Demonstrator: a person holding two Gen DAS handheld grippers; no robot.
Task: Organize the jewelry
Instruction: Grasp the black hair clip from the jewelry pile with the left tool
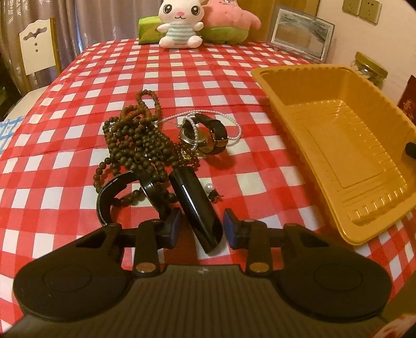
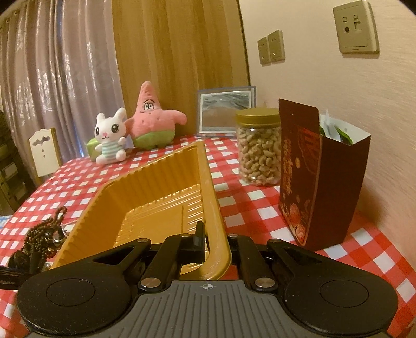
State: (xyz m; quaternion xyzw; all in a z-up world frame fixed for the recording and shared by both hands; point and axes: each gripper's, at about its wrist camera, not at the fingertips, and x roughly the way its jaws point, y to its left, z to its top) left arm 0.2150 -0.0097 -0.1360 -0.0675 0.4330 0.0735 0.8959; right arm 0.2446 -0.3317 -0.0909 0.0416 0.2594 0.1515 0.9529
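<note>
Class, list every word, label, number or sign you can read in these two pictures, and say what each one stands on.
Nothing can be read with certainty.
Dark red cardboard box, gold ornamental lettering down its front: too stylised and blurred to read.
Pink star-shaped plush toy, dark marks at its top: cut off, unreadable.

Red/white check cloth (image 1: 208, 78), yellow tray (image 1: 345, 135), brown beads (image 1: 135, 140).

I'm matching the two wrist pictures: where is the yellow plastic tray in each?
Left wrist: yellow plastic tray fills the right side, tilted.
Right wrist: the tray sits centre, its near rim clamped in the right gripper.
Shared landmark: white plush bunny.
</note>
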